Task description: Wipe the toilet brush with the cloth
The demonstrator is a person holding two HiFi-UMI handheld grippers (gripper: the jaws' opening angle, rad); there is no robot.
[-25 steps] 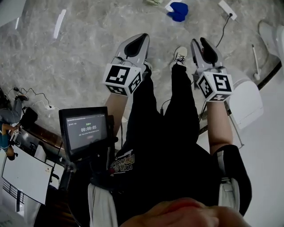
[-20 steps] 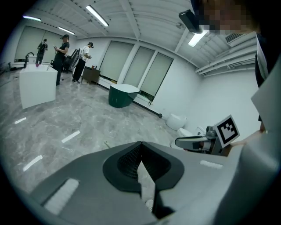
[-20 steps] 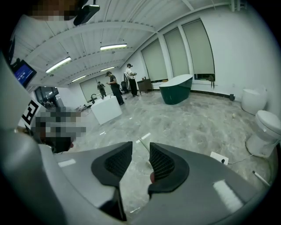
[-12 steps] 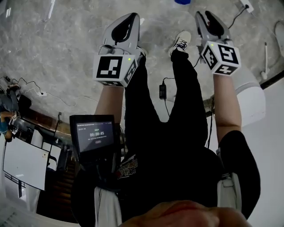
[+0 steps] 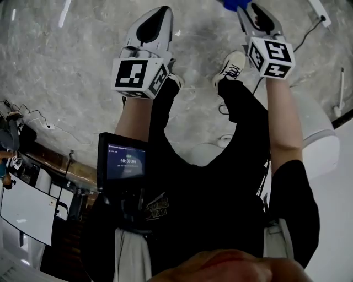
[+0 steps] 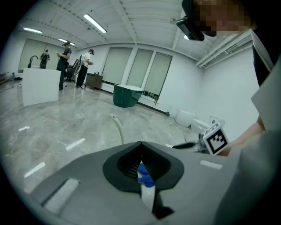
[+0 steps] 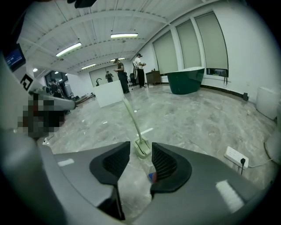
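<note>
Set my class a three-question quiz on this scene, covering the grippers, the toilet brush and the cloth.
1. True or false: the right gripper is clamped on the toilet brush.
2. What colour is the cloth? A red, B blue, C yellow.
3. Which gripper's jaws meet at the tips?
Key: 1 false: its jaws stand apart, have just been opening, and hold nothing; the toilet brush lies on the floor beyond them. 2 B. 3 the left gripper.
</note>
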